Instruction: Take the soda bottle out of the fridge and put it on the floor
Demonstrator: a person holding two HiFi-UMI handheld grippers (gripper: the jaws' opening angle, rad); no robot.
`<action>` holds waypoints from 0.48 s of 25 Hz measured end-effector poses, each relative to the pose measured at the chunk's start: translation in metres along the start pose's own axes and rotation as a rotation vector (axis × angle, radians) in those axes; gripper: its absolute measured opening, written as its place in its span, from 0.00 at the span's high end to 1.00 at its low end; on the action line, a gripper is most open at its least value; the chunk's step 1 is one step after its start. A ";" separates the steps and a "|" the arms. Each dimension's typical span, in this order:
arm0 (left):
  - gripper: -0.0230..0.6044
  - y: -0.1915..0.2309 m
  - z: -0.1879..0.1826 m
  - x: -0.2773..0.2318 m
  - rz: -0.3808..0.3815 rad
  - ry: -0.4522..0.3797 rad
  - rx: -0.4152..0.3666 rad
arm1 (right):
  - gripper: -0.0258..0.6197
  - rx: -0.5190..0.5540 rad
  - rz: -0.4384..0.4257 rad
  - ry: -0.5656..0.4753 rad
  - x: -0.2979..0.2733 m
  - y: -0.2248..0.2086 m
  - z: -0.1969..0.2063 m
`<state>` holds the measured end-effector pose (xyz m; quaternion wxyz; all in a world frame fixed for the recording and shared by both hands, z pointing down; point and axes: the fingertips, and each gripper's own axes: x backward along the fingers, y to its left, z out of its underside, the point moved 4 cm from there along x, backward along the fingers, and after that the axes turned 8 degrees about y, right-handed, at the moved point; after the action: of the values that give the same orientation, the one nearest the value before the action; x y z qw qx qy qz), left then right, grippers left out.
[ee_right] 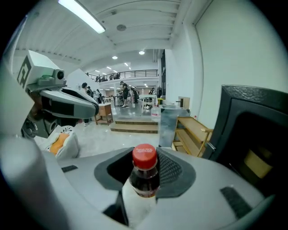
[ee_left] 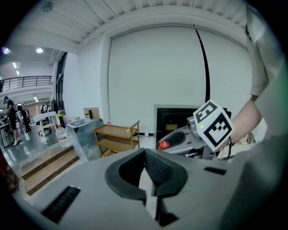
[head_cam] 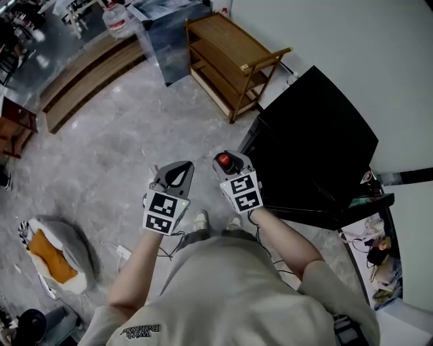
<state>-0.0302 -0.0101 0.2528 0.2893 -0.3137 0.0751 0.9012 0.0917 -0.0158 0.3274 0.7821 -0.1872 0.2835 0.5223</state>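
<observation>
A soda bottle [ee_right: 145, 173] with a red cap [head_cam: 226, 162] and dark drink stands upright between the jaws of my right gripper [ee_right: 145, 167], which is shut on its neck. In the head view the right gripper [head_cam: 229, 161] hangs over the grey floor, just left of the black fridge [head_cam: 318, 149]. The fridge [ee_right: 252, 130] fills the right side of the right gripper view, its inside dark. My left gripper [head_cam: 179, 169] is close beside the right one, on its left. Its jaws meet at the tips with nothing between them [ee_left: 145, 152].
A wooden shelf unit [head_cam: 233, 61] stands against the wall beyond the fridge. Wooden steps [head_cam: 88, 74] and a water jug [head_cam: 116, 19] lie at the far left. A grey cushion seat with an orange pad [head_cam: 51, 253] sits on the floor at the left. Cables lie near the person's shoes [head_cam: 201, 218].
</observation>
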 end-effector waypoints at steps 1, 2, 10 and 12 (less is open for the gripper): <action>0.95 0.003 0.004 0.000 -0.015 0.012 -0.013 | 0.76 0.013 -0.016 0.002 -0.004 0.005 -0.004; 0.95 0.005 0.008 -0.001 -0.027 0.025 -0.027 | 0.76 0.022 -0.033 0.008 -0.008 0.010 -0.006; 0.95 0.024 0.050 -0.021 -0.037 0.159 -0.037 | 0.76 0.061 -0.109 0.133 -0.049 0.032 -0.003; 0.95 0.029 0.062 -0.028 -0.027 0.185 -0.028 | 0.76 0.072 -0.127 0.174 -0.061 0.037 0.005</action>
<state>-0.0616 -0.0274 0.3179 0.2887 -0.4009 0.0846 0.8653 0.0403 -0.0424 0.3703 0.7922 -0.2211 0.3566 0.4431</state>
